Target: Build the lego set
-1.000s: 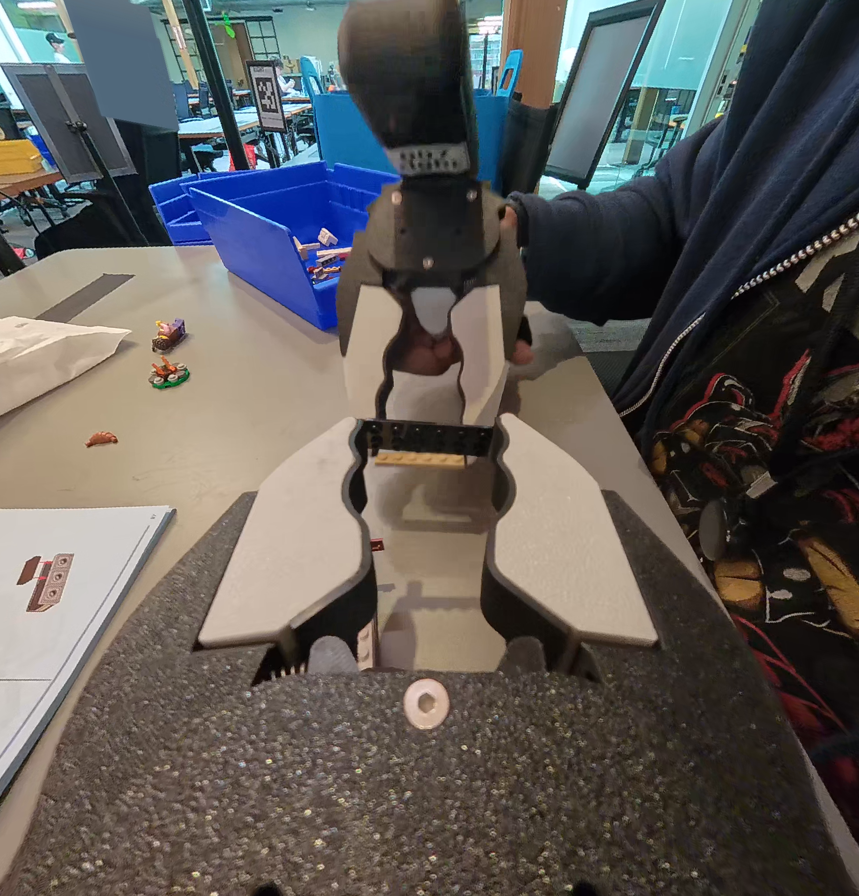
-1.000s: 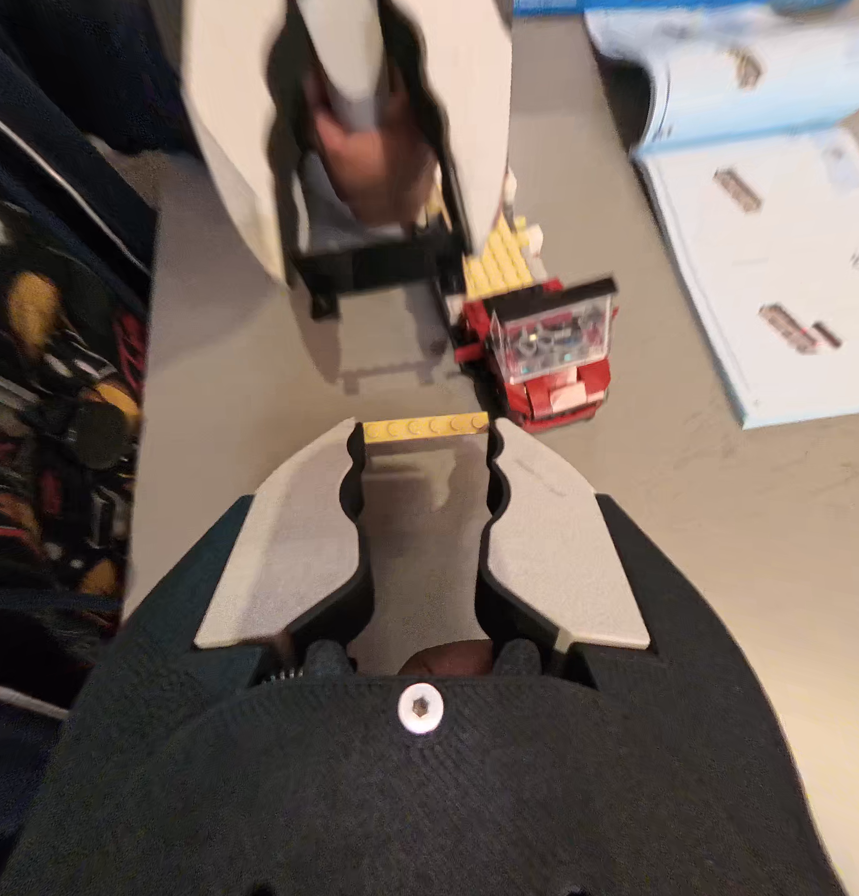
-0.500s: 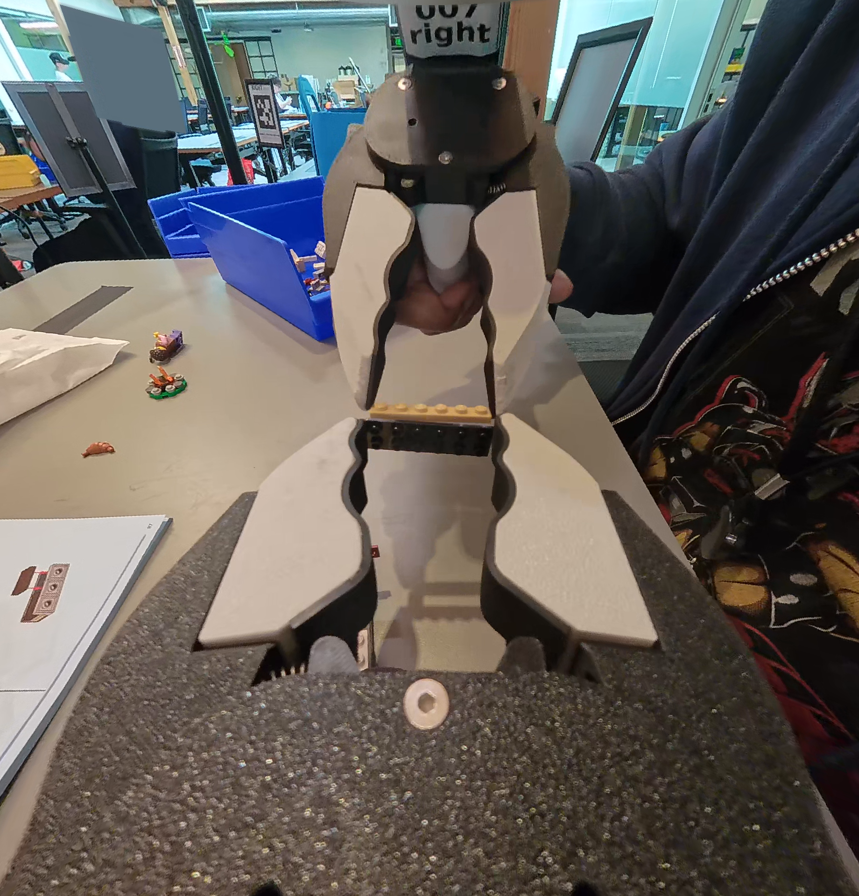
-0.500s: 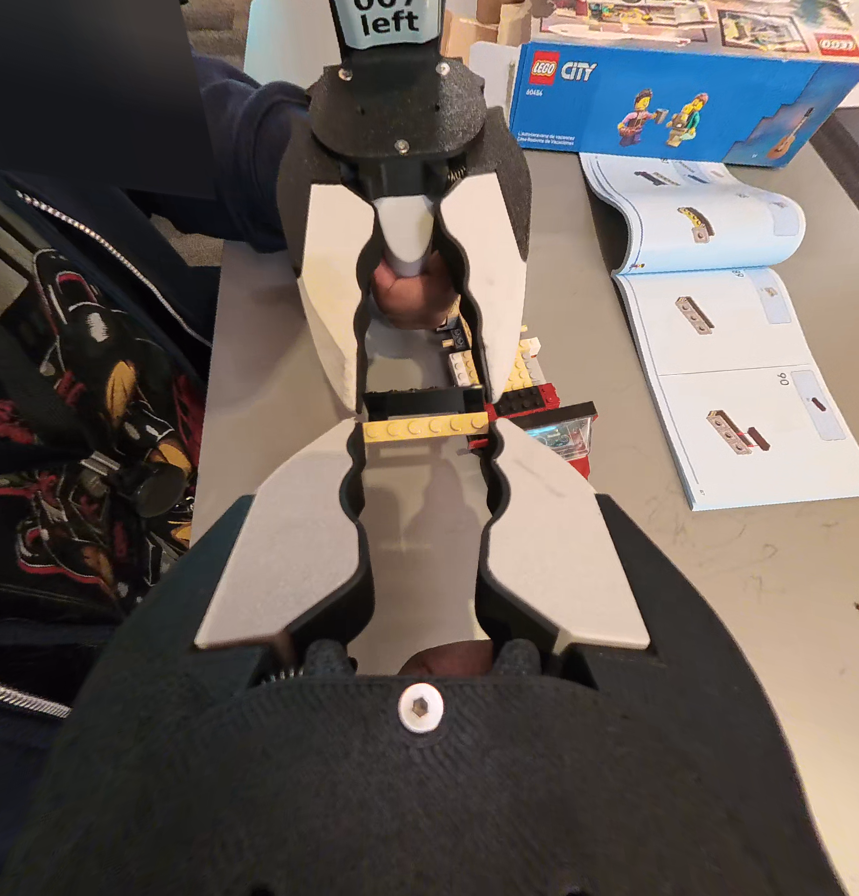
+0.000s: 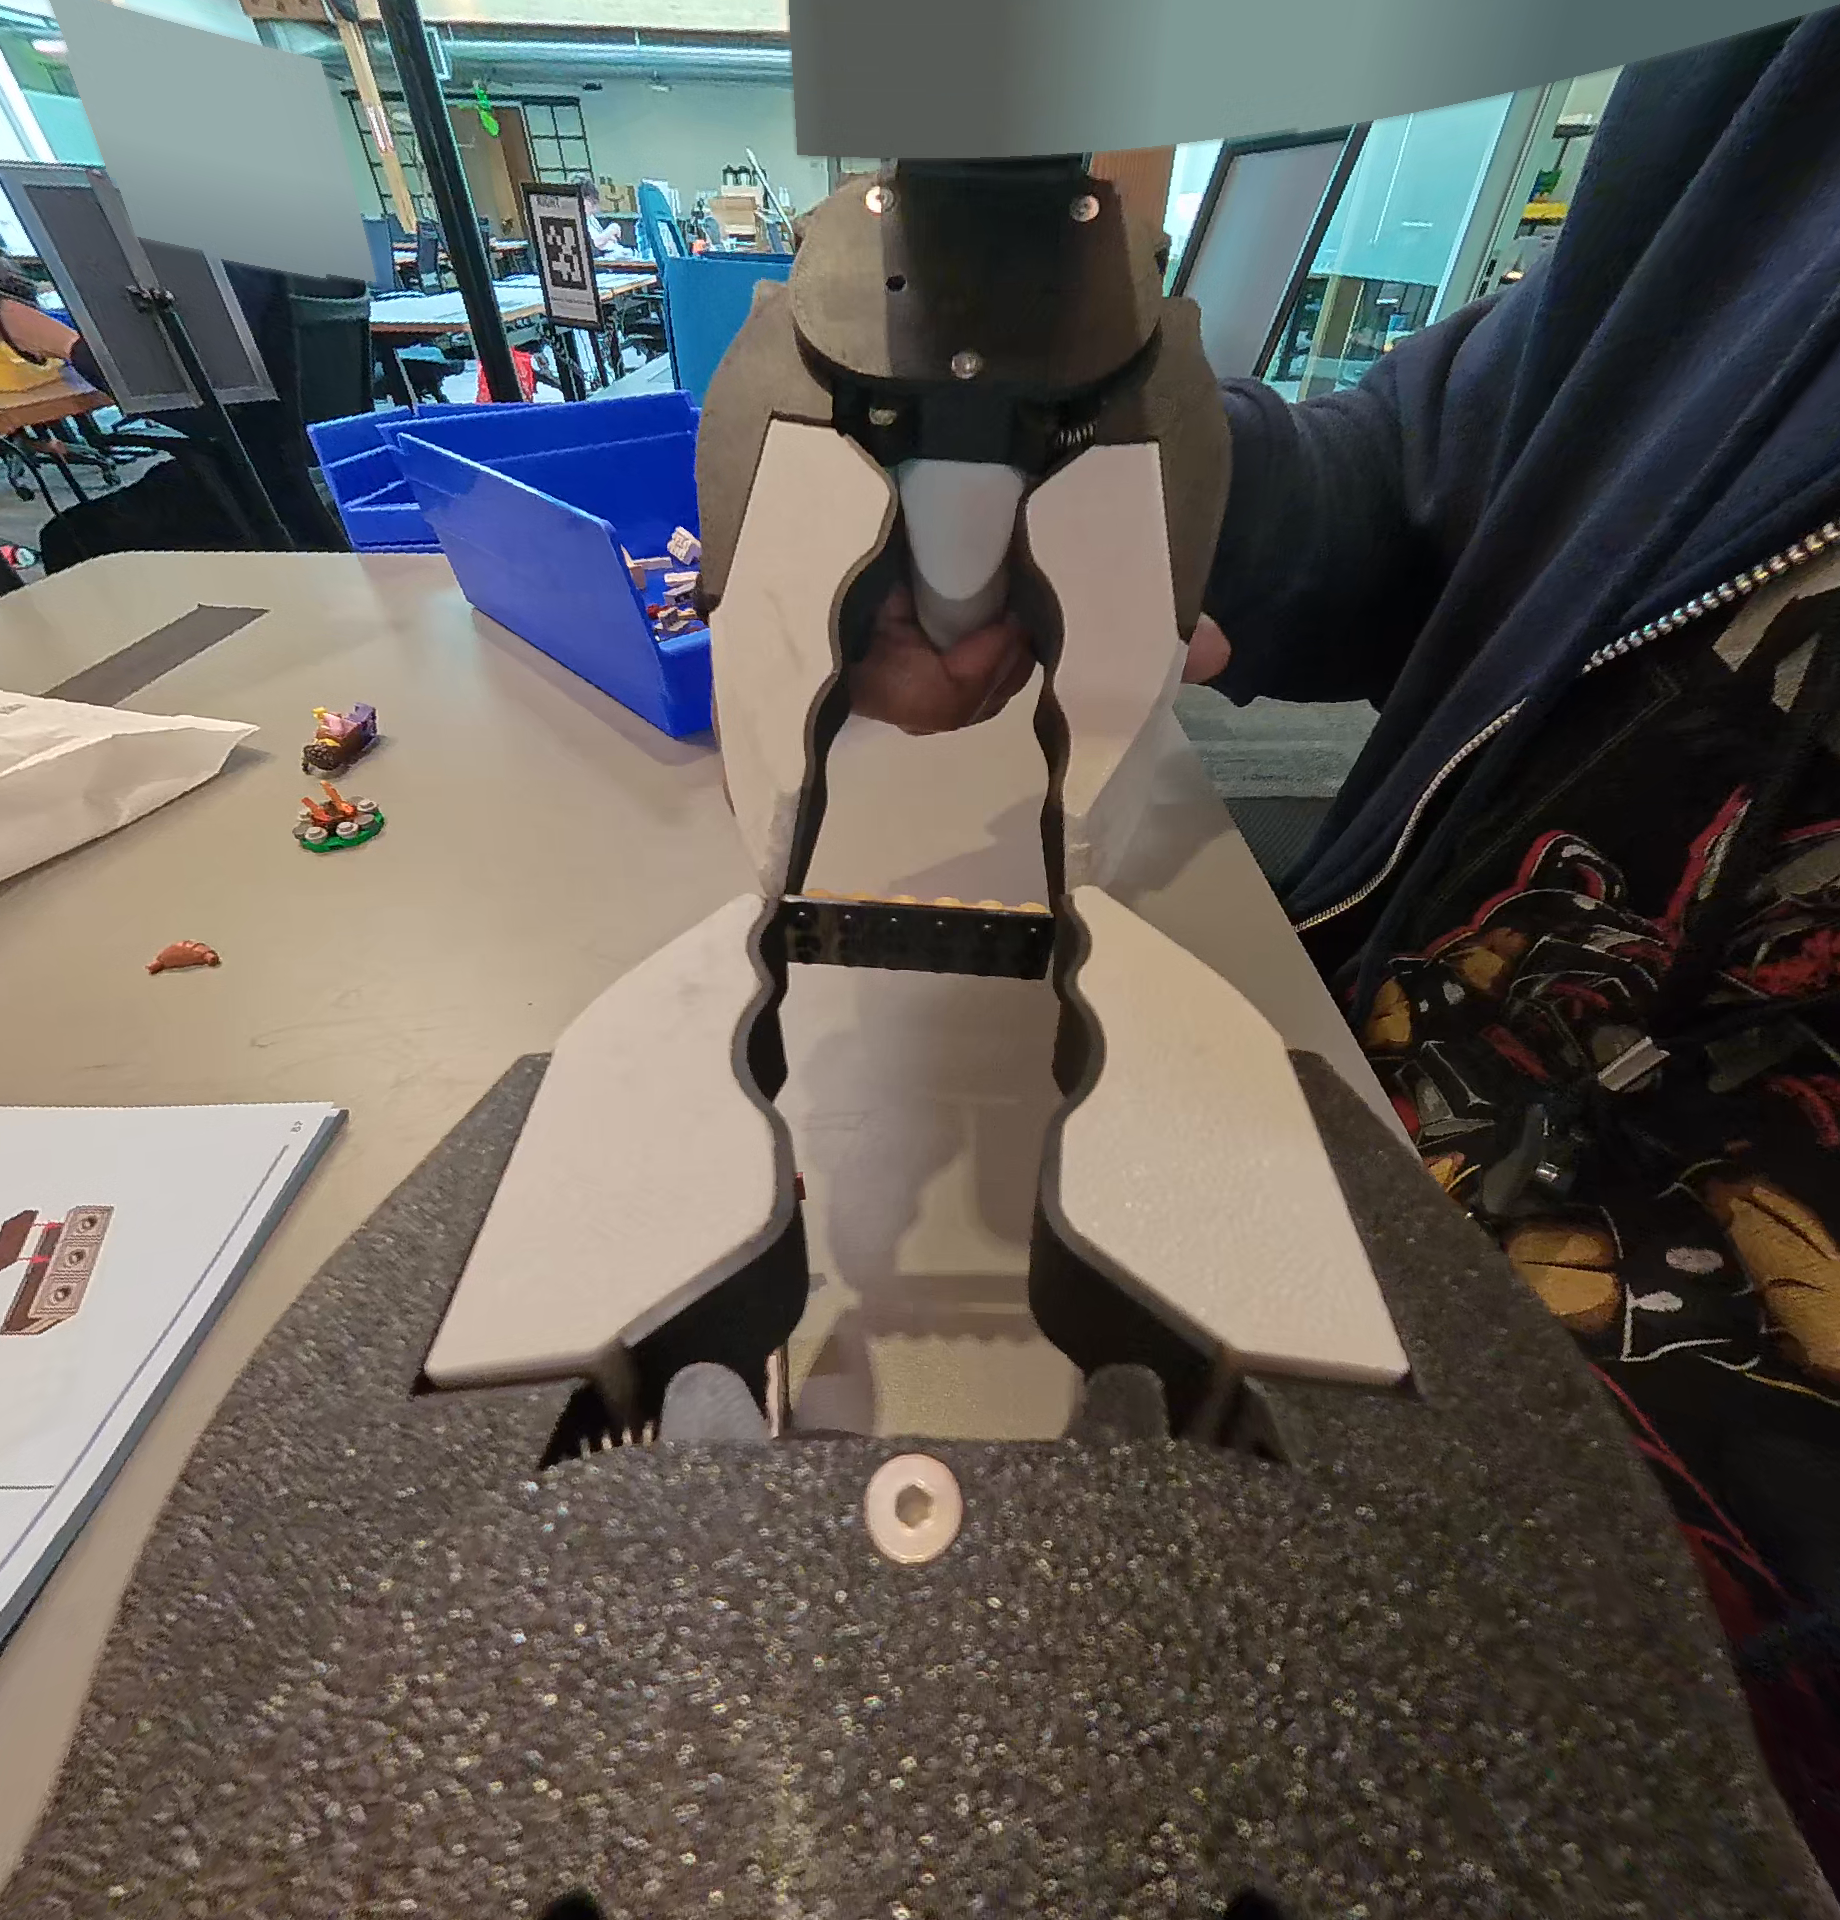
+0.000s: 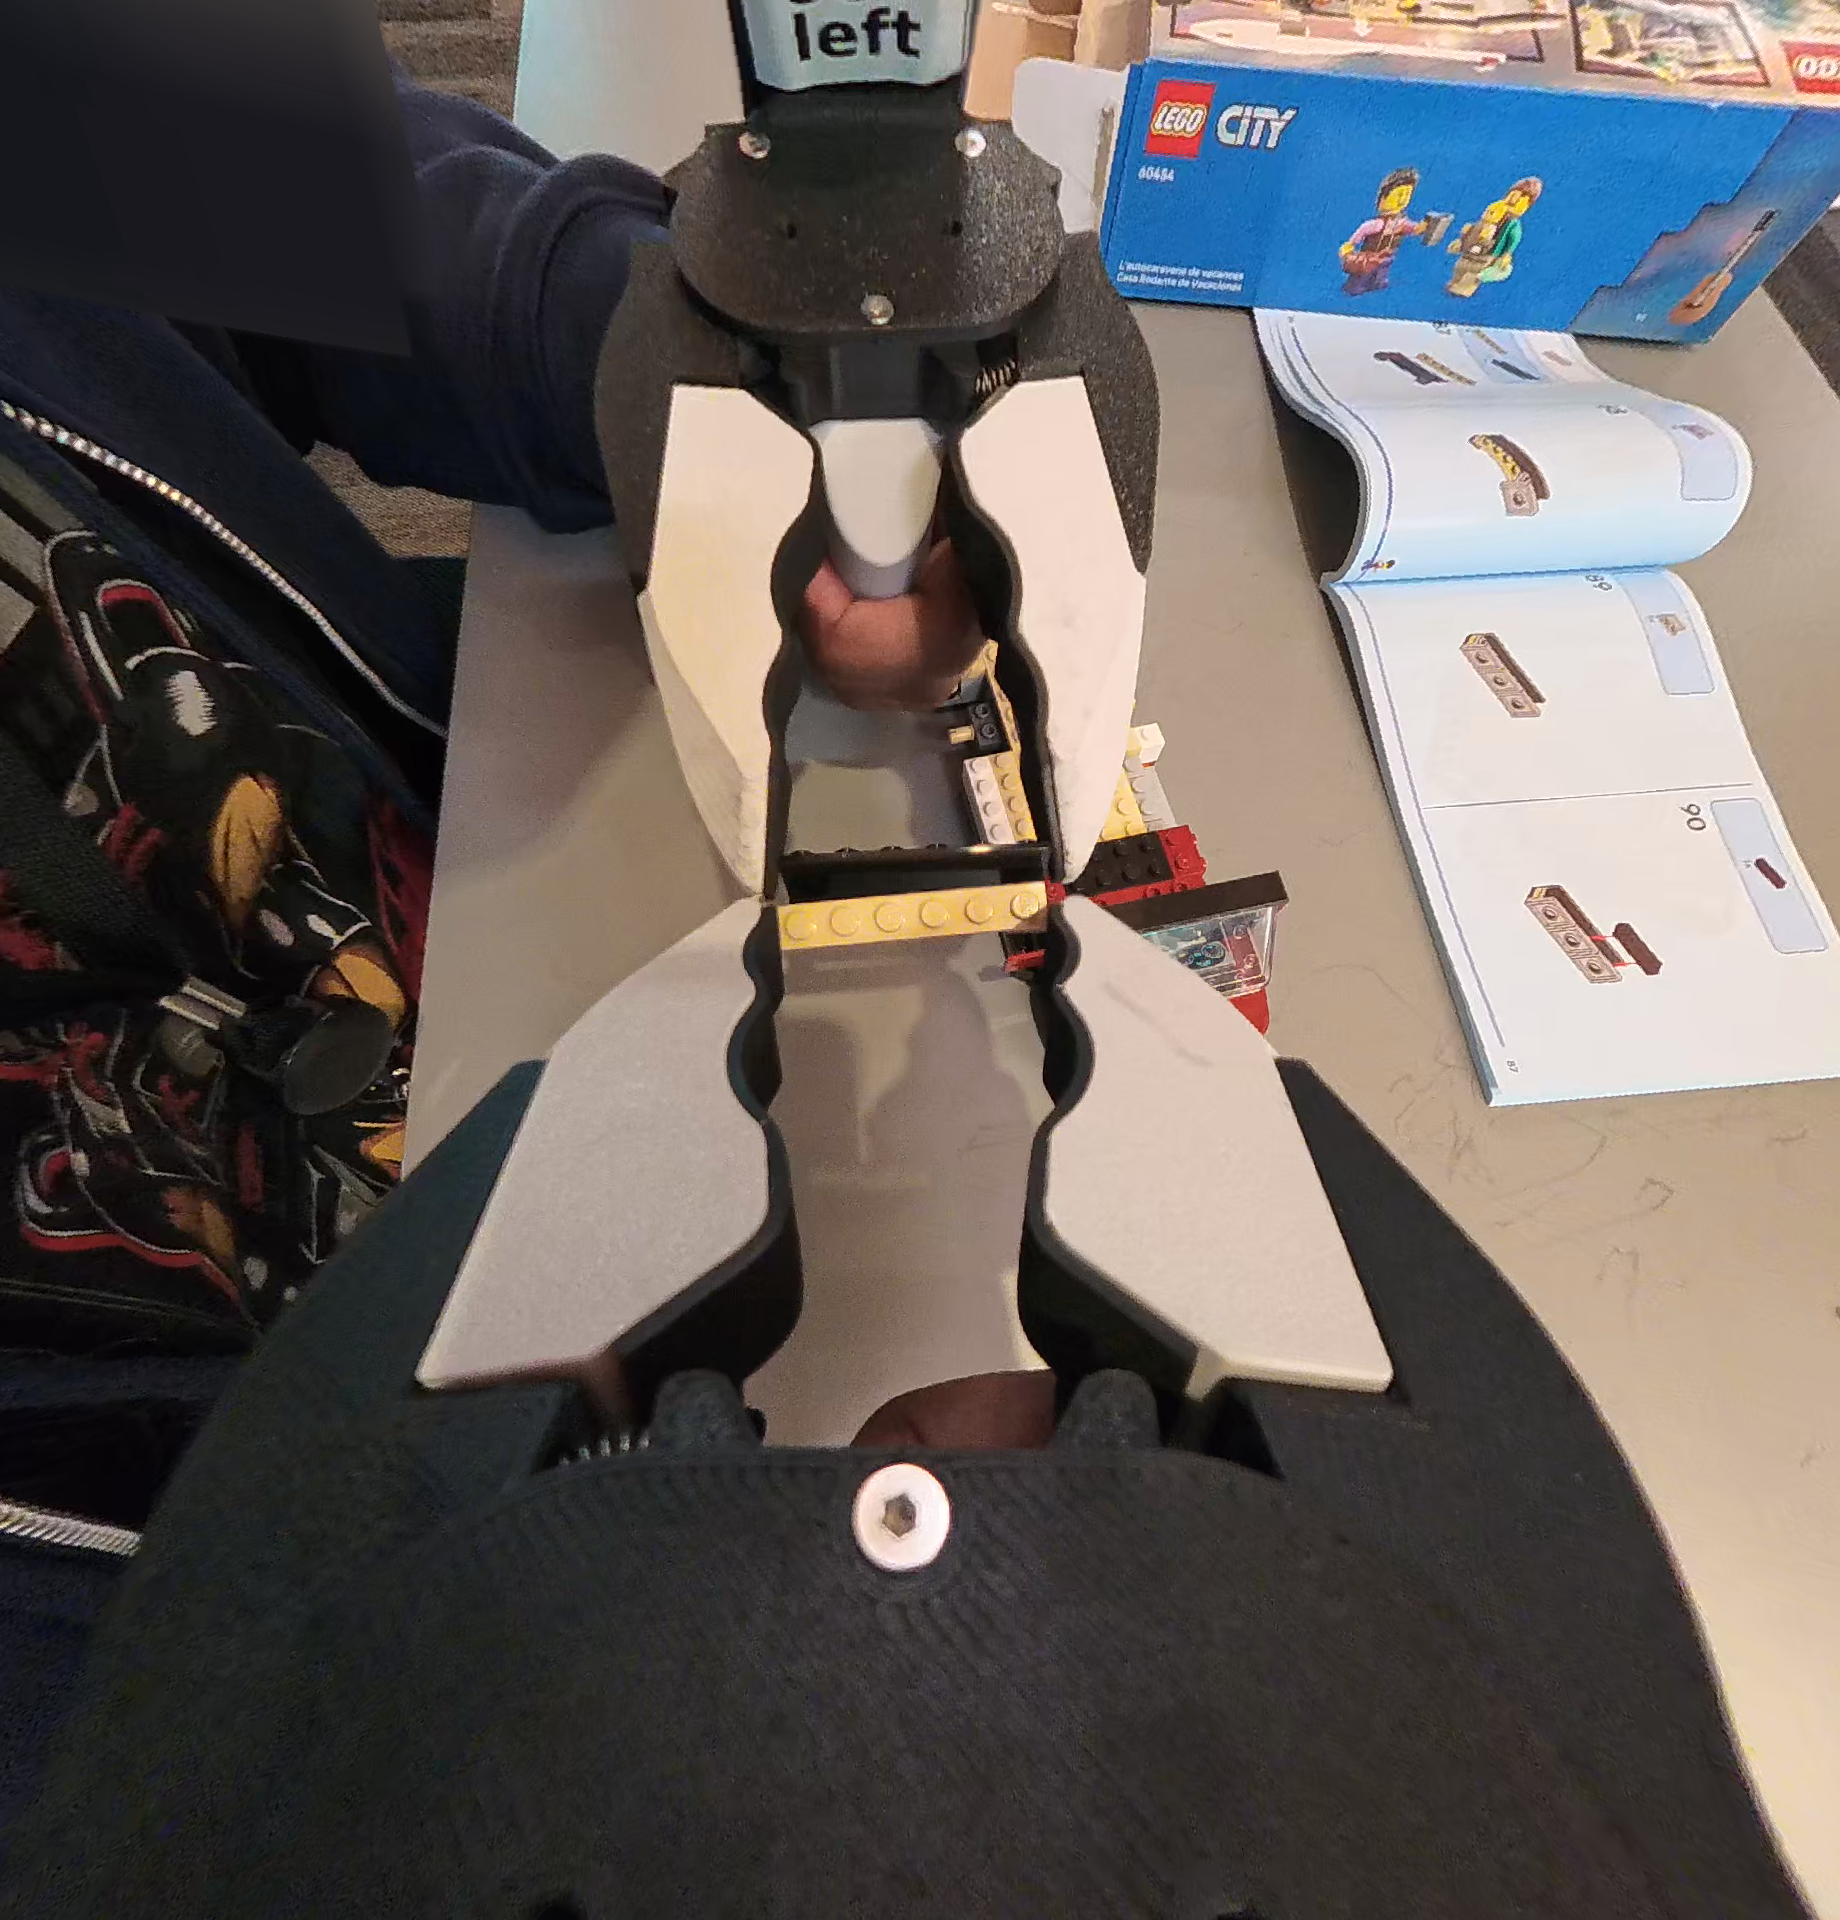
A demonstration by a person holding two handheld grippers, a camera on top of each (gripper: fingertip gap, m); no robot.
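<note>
The two grippers face each other tip to tip above the grey table (image 5: 500,935). My left gripper (image 5: 918,935) is shut on a black brick (image 5: 916,940), gripped at its two ends. My right gripper (image 6: 911,920) is shut on a tan six-stud plate (image 6: 911,917), also held by its ends. The tan plate lies right against the black brick (image 6: 911,864). In the left wrist view only the tan plate's studs (image 5: 916,898) show above the black brick. The right gripper's white fingers (image 5: 781,665) rise behind it.
A blue bin (image 5: 542,551) with loose pieces stands at the back, with a white bag (image 5: 54,769) and small builds (image 5: 339,816) to the left. An open instruction booklet (image 6: 1581,727), a blue box (image 6: 1467,177) and a red, tan and black model (image 6: 1186,883) lie near. A person in a dark hoodie (image 5: 1622,520) stands close. The grippers are tip to tip, or close to it.
My right gripper swung up level with the left one and brought the tan plate from apart to against the black brick. Both grasps have held throughout.
</note>
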